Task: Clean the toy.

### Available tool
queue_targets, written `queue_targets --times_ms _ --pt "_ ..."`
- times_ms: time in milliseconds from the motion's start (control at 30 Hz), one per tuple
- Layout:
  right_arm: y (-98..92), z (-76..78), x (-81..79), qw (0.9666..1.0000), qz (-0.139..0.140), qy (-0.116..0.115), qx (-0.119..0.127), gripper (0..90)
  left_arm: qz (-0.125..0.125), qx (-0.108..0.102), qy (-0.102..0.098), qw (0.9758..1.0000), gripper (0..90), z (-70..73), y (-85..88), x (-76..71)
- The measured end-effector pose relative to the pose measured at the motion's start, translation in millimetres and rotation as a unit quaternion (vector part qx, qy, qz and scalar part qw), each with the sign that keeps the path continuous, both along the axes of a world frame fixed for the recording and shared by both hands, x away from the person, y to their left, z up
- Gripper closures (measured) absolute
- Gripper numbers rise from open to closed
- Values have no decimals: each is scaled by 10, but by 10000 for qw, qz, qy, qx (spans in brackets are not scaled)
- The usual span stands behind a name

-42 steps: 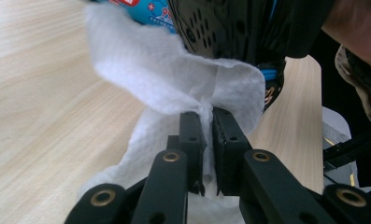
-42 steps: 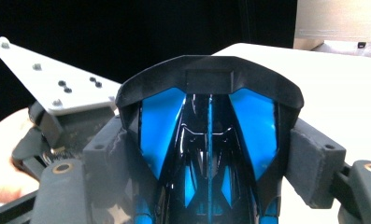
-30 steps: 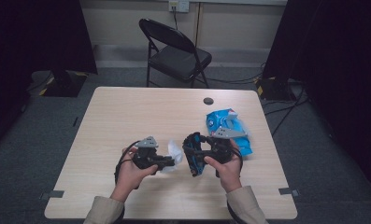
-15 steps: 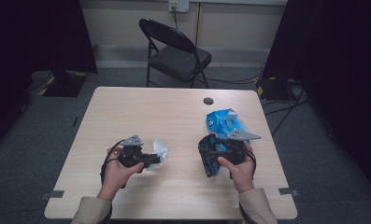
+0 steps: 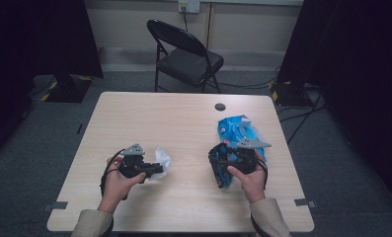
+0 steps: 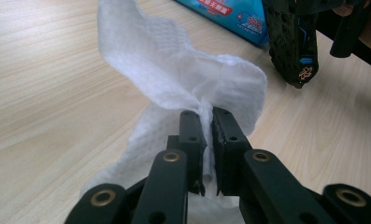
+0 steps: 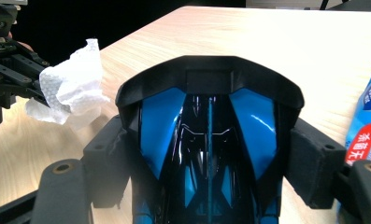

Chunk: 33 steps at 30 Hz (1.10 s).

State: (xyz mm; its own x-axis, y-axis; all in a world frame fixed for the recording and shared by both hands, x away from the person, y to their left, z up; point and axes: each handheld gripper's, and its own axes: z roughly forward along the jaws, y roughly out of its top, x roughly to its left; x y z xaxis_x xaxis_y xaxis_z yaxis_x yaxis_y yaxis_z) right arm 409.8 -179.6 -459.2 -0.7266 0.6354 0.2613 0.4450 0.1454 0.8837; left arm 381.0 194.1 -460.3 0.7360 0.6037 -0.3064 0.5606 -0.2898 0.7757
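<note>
left gripper (image 6: 206,128) pinches white wipe (image 6: 183,70); right gripper (image 7: 211,154) clamps blue-black toy car (image 7: 209,140).

High view set above the person's edge of the surface (image 5: 183,118), facing forward and down, far off, left gripper view close behind its own jaws, white wipe (image 6: 183,70) just ahead, right gripper view close behind its jaws, sharing that wipe (image 7: 73,86) and the blue packet (image 6: 230,14) beside.

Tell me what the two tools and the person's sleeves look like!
Each tool is black. The left tool and right tool each carry a grey three-cornered plate on top and trail a black cable. The jaws are flat black bars with bolt holes and brassy pivot rings. The sleeves are beige.
</note>
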Motion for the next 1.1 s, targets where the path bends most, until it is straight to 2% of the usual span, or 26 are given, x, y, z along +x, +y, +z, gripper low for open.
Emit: queue_targets --times_ms 167,333,700,767,900,1100 --pt "67 -14 30 10000 -6 7 -48 259 124 38 -49 9999 835 -29 63 3" --pt "163 -39 81 9998 -7 12 -175 259 139 100 -41 9998 836 -58 109 6" --pt "424 -126 315 9991 -114 98 -387 258 221 138 -64 9996 835 -85 229 49" --pt "471 -134 351 9989 -104 45 -446 258 228 164 -50 9996 835 -98 246 59" --pt "561 -161 422 9981 -109 104 -600 257 261 142 -58 9995 835 -116 283 75" --pt "635 -204 505 9972 -134 173 -722 257 302 228 -87 9992 834 -113 324 91"
